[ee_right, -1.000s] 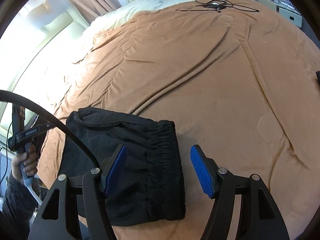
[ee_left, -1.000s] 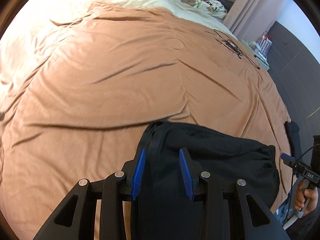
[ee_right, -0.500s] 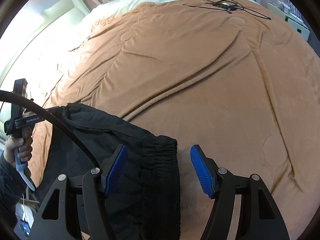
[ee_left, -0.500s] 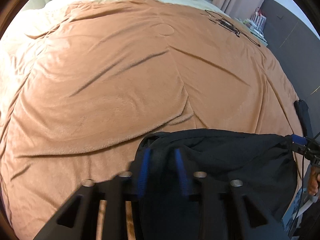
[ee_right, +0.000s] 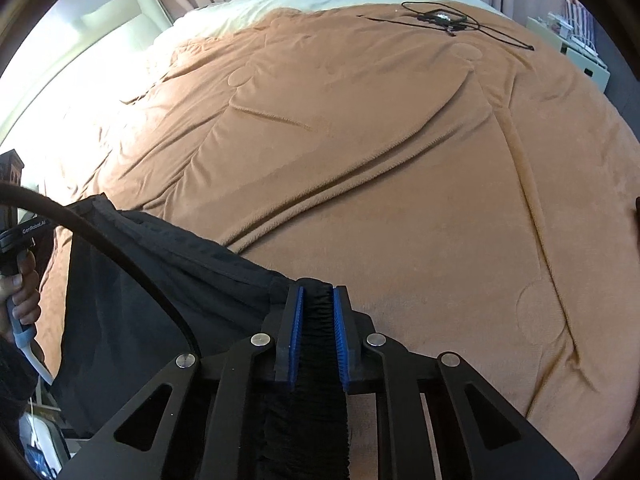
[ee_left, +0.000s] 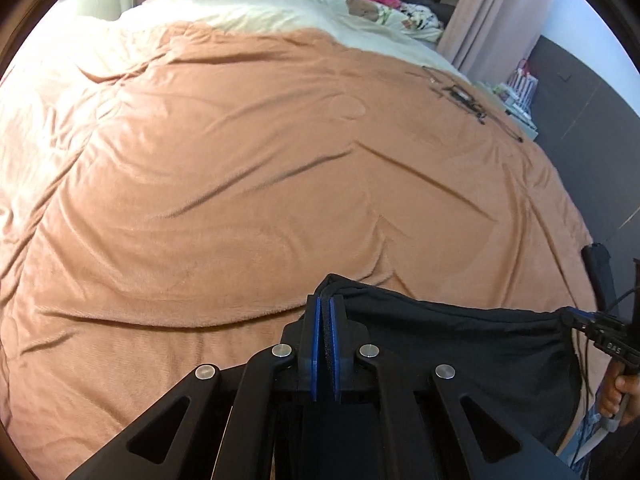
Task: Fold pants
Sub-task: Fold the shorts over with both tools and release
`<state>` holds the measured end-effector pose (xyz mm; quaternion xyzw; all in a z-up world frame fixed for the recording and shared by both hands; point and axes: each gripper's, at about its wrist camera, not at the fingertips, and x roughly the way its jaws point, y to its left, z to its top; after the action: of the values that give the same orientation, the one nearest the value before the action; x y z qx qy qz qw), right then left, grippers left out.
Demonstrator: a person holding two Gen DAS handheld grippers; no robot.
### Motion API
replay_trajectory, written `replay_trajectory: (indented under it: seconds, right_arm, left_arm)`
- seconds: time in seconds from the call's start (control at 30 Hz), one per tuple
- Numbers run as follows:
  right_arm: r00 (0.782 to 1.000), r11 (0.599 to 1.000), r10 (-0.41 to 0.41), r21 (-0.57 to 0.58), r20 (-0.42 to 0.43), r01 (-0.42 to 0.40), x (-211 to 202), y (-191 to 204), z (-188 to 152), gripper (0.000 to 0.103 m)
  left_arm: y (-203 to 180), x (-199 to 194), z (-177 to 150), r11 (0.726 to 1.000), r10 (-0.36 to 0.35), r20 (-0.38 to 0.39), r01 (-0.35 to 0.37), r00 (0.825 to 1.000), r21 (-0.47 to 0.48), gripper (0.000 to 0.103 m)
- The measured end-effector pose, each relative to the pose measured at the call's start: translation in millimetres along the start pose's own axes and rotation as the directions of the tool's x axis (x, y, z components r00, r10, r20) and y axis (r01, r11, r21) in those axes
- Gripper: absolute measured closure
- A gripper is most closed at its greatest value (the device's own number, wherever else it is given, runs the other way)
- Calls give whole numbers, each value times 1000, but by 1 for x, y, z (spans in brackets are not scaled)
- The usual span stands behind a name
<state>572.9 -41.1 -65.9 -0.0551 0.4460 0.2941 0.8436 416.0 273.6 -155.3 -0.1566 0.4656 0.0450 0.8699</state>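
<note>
The black pants [ee_left: 460, 344] hang stretched between my two grippers above the near edge of the bed. My left gripper [ee_left: 325, 304] is shut on one corner of the pants, blue pads pressed together on the fabric. My right gripper [ee_right: 317, 294] is shut on the gathered elastic waistband [ee_right: 316, 344]. In the right wrist view the pants [ee_right: 160, 280] run left toward the other hand-held gripper [ee_right: 20, 236]. In the left wrist view the right gripper [ee_left: 600, 332] shows at the far right edge. The lower part of the pants is hidden below the frames.
A brown fleece blanket [ee_left: 260, 160] covers the bed, with a cream duvet [ee_left: 280, 12] and plush toys at the head. A tangle of black cable [ee_right: 444, 20] lies far right on the blanket. A dark object [ee_left: 598, 268] lies at the right bed edge. White shelf [ee_right: 584, 56] beside the bed.
Both grippers went from open over the folded pants to shut on them. The pants have been lifted off the blanket and pulled taut between the grippers.
</note>
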Motion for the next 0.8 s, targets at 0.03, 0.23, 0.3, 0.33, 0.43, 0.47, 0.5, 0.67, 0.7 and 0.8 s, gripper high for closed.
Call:
replay_trajectory:
  seconds: [0.03, 0.23, 0.3, 0.33, 0.43, 0.47, 0.5, 0.67, 0.7, 0.8]
  right_arm:
    - [1000, 1000, -8, 1, -1, 8, 2, 0, 0, 91]
    - [999, 999, -33, 6, -38, 33, 21, 0, 2, 91]
    - [998, 999, -42, 4, -46, 42, 28, 0, 2, 91]
    - [998, 999, -43, 5, -48, 43, 29, 1, 3, 91]
    - [998, 999, -34, 22, -57, 35, 35, -2, 8, 89]
    - [998, 999, -21, 34, -53, 23, 34, -3, 9, 87]
    - [999, 999, -10, 43, -48, 12, 31, -4, 9, 87]
    - [1000, 999, 20, 48, 10, -21, 2, -1, 4, 68]
    - [999, 999, 28, 42, 24, -29, -4, 1, 1, 65]
    - [998, 999, 32, 22, 55, -33, -22, 12, -9, 61]
  left_arm:
    - [0, 4, 0, 1000, 4, -8, -4, 1000, 0, 98]
    - [-1, 37, 1, 999, 35, -74, -35, 997, -3, 98]
    - [1, 48, 0, 999, 54, -100, -54, 993, 2, 98]
    - [1, 52, -2, 998, 60, -112, -60, 992, 1, 96]
    - [3, 55, -2, 998, 66, -129, -68, 989, -11, 91]
    - [4, 53, -1, 998, 63, -134, -66, 989, -21, 88]
    - [4, 50, 0, 997, 62, -138, -67, 988, -27, 86]
    - [11, 16, -4, 997, 58, -112, -64, 992, -50, 63]
    - [11, 8, -7, 997, 53, -106, -58, 993, -48, 63]
    - [13, -13, -19, 998, 51, -90, -55, 995, -42, 59]
